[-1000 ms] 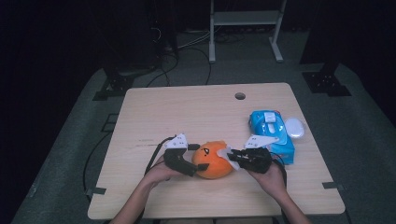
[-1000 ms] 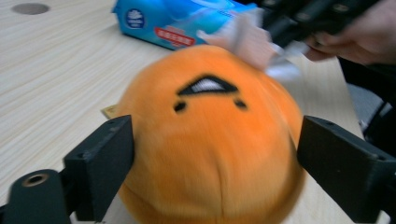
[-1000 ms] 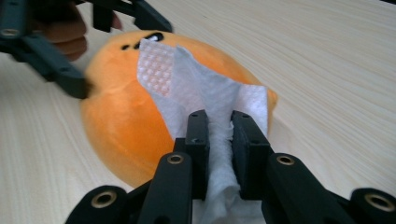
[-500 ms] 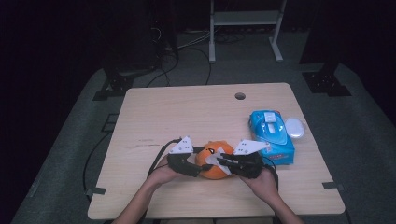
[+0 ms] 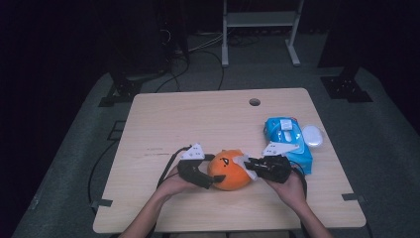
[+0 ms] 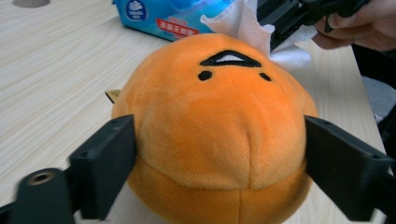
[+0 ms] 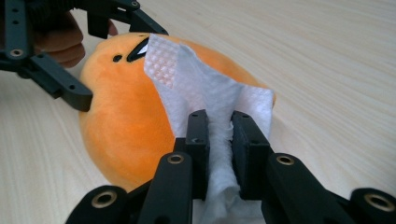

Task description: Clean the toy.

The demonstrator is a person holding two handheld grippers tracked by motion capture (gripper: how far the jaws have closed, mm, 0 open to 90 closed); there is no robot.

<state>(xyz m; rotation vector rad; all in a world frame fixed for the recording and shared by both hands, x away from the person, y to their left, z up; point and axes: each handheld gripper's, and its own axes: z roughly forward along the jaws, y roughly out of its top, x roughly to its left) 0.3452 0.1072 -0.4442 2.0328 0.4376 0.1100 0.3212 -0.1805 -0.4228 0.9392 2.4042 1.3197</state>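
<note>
My left gripper [image 6: 219,154], its jaws just reopening, clasps the orange plush toy [image 6: 215,126]; my right gripper [image 7: 219,140] pinches a white wipe [image 7: 205,93] against the toy.

Since a second ago my left gripper [image 6: 219,154] has squeezed in and then let its jaws out again, so they now stand wide on either flank of the orange plush toy [image 5: 229,170], touching its fur. My right gripper [image 7: 219,140], pinched on the white wet wipe [image 7: 205,93], has slid in from the toy's right side and now lays the wipe over its top.
</note>
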